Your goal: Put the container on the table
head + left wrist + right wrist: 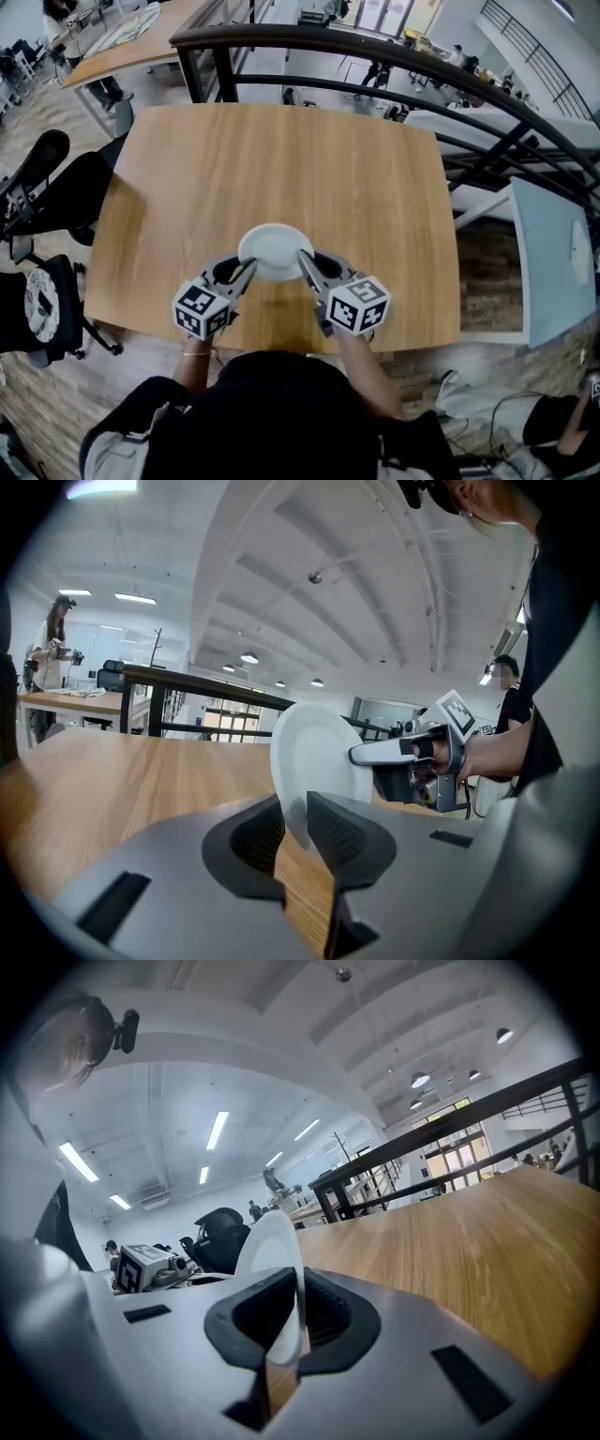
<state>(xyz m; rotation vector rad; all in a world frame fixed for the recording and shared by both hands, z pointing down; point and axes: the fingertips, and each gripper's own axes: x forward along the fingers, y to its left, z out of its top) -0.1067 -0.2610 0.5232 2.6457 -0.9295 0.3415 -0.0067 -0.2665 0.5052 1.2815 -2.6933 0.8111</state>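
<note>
A white round container [275, 248] sits between my two grippers over the front part of the wooden table [281, 159]. My left gripper [246, 273] grips its left rim and my right gripper [306, 262] grips its right rim. In the left gripper view the container [314, 757] has its rim between the pads of the left gripper [295, 822], and the right gripper [412, 752] is seen across it. In the right gripper view the thin rim of the container [272, 1241] is pinched in the right gripper [298, 1326]. Whether the container touches the tabletop I cannot tell.
A black curved railing [375, 56] runs behind and to the right of the table. Black office chairs [47, 187] stand at the left. A light blue tabletop [553, 253] lies at the right, and another wooden table [122, 42] stands far back left.
</note>
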